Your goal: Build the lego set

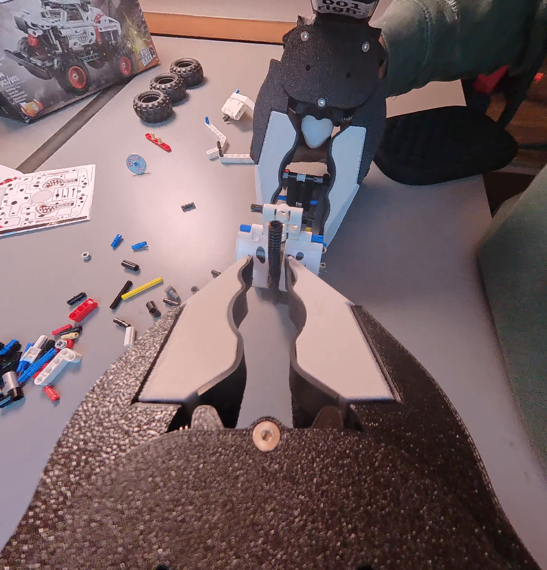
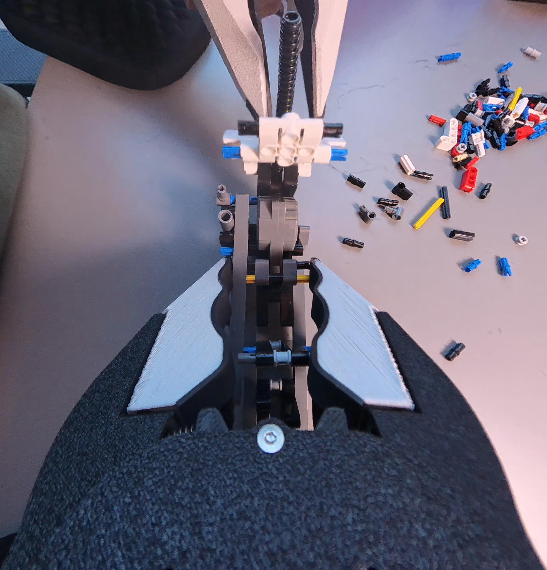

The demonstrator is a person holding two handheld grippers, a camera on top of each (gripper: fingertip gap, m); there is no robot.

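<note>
Left wrist view — both claws grasp the truck chassis (image 1: 280,243) over a grey table (image 1: 405,277) strewn with loose pieces (image 1: 34,361).

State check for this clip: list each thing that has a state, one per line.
Left hand-held gripper: shut on the black ribbed hose.
Right hand-held gripper: shut on the chassis.
Chassis: partly built, held at both ends.
Black ribbed hose: attached at the white end of the chassis.
Three tyres: loose, unmounted.
Sticker sheet: flat on the table.
Set box: lying flat; open or closed, cannot tell.
</note>
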